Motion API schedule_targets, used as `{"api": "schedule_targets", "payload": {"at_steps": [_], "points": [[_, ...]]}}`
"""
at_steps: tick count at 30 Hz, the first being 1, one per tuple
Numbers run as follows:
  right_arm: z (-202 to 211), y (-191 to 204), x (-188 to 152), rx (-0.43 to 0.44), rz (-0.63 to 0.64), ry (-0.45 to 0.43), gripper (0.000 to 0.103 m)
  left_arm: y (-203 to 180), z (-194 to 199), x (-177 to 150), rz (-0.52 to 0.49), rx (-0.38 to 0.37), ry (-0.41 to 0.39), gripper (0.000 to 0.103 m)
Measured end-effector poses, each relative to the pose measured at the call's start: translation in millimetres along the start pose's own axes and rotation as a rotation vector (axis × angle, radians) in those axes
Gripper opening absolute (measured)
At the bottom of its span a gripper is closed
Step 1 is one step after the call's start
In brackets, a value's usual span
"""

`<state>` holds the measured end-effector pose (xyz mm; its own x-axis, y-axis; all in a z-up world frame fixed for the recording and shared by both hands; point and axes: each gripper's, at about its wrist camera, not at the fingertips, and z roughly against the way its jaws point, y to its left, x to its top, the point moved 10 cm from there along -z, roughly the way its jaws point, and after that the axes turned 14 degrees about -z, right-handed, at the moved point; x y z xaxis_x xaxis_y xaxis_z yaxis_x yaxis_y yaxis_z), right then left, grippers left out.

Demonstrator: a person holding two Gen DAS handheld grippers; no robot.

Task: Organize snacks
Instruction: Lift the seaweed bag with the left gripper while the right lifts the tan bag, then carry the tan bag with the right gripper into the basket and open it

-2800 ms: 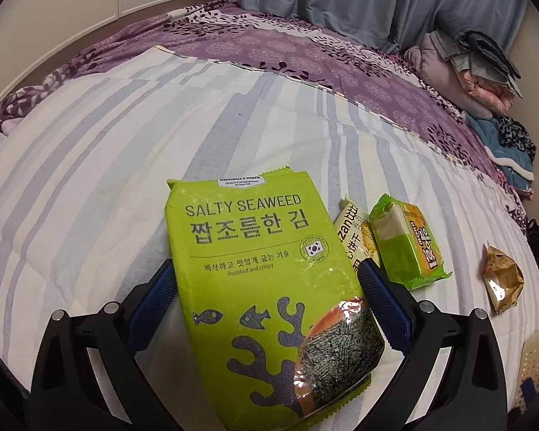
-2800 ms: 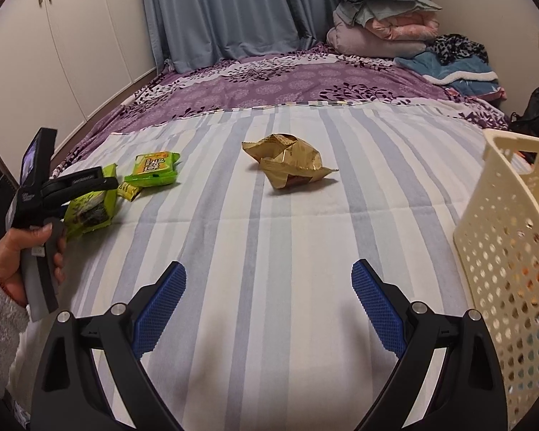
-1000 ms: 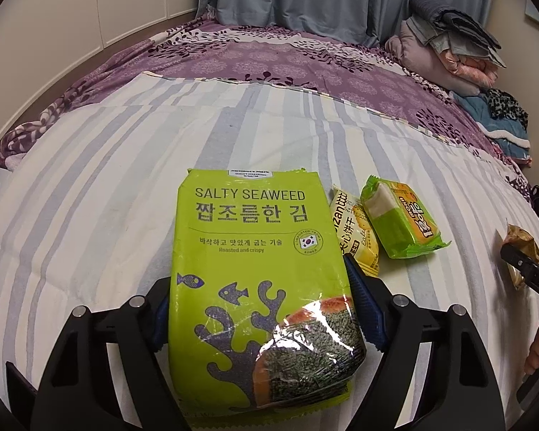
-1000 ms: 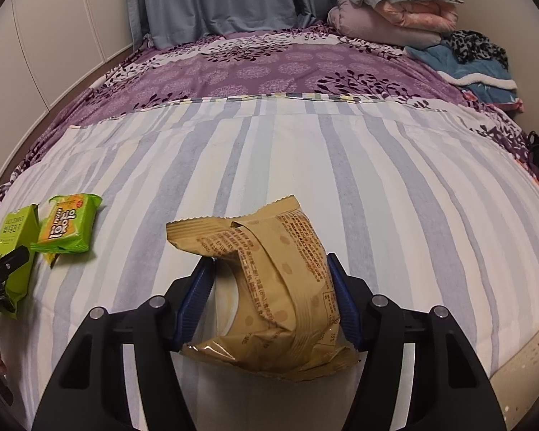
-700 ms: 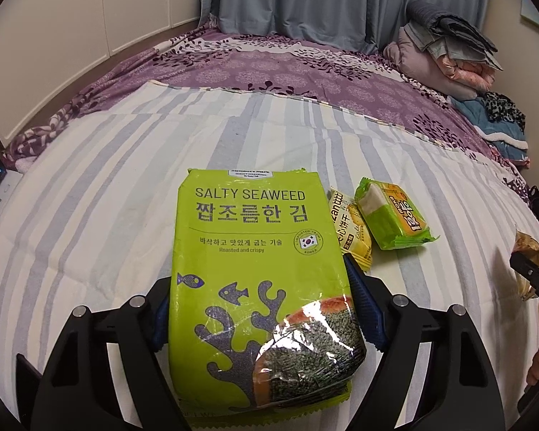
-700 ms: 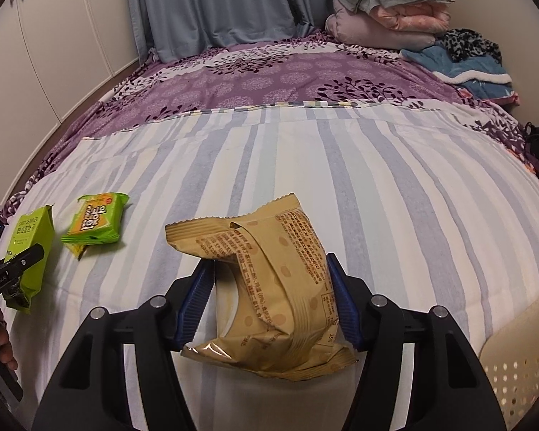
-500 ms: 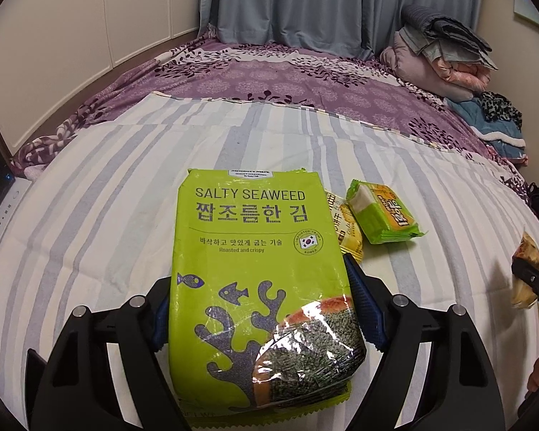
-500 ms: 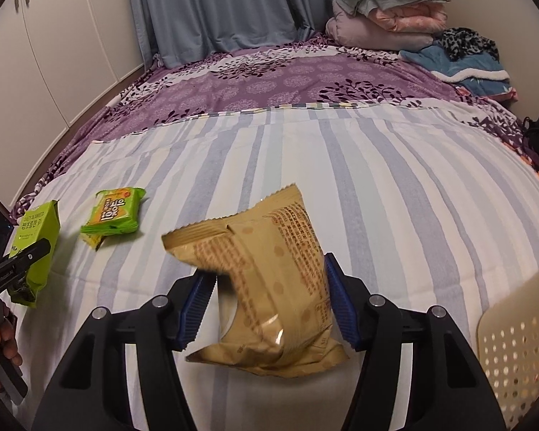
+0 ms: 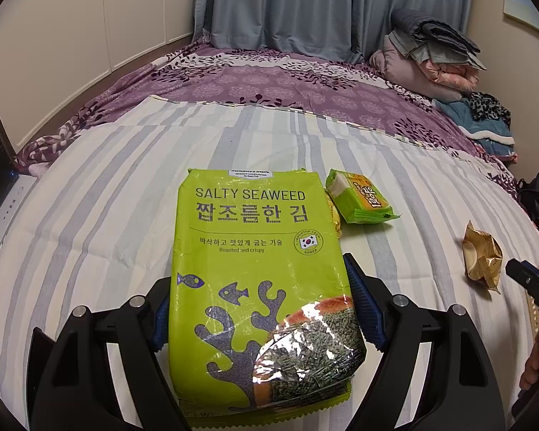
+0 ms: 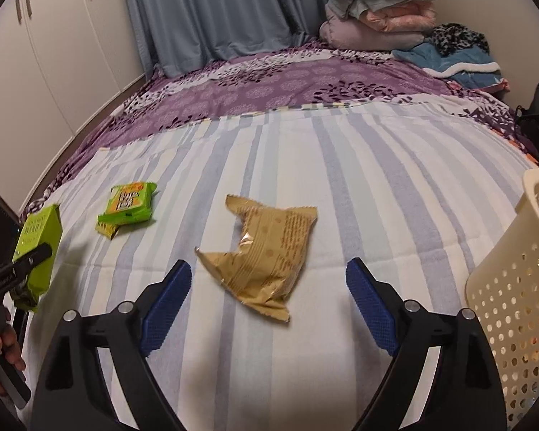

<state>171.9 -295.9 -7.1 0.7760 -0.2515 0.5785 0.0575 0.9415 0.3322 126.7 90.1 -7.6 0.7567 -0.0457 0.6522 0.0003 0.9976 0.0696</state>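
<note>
My left gripper (image 9: 255,305) is shut on a large green "Salty Seaweed" bag (image 9: 258,269) and holds it above the striped bedspread; the bag also shows at the left in the right wrist view (image 10: 37,248). My right gripper (image 10: 269,298) is open, and a tan snack packet (image 10: 266,251) is loose between and ahead of its fingers, over the bedspread. The tan packet also shows at the right in the left wrist view (image 9: 481,255). A small green snack pack (image 10: 129,203) lies on a yellow packet (image 10: 106,230) on the bed.
A cream perforated plastic basket (image 10: 521,287) stands at the right edge of the bed. Folded blankets (image 10: 373,10) are piled at the far right by the blue curtain (image 10: 204,10). White cupboards (image 10: 54,43) line the left wall.
My right gripper has opened and let go of the tan packet, which now sits loose ahead of its fingers. My left gripper has kept its hold and lifted the seaweed bag.
</note>
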Motion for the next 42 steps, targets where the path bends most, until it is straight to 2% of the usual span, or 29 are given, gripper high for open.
{"api": "schedule_targets", "payload": {"at_steps": [13,17,21,22,24,27,33,42], "points": [[-53,10,14,-0.029,-0.010,0.056,0.087,3,-8,-7,0.008,-0.015,0.017,0.080],[-71,13,18,-0.072,0.000,0.066,0.087,4,-10,-9,0.013,-0.018,0.020,0.080],[-80,7,16,-0.132,0.002,0.070,0.072,4,-10,-10,0.014,-0.018,0.022,0.081],[-80,7,16,-0.146,0.012,0.064,0.070,4,-10,-11,0.017,-0.018,0.024,0.081],[-77,6,14,-0.168,0.039,0.056,0.058,5,-11,-12,0.019,-0.019,0.025,0.081],[-69,6,11,-0.142,0.033,0.059,0.051,5,-10,-12,0.017,-0.022,0.023,0.081],[-41,6,8,-0.098,0.012,0.026,0.046,1,-3,-11,0.007,-0.028,0.011,0.081],[12,8,13,-0.035,-0.018,-0.049,0.046,-10,22,-2,-0.025,-0.037,-0.027,0.081]]}}
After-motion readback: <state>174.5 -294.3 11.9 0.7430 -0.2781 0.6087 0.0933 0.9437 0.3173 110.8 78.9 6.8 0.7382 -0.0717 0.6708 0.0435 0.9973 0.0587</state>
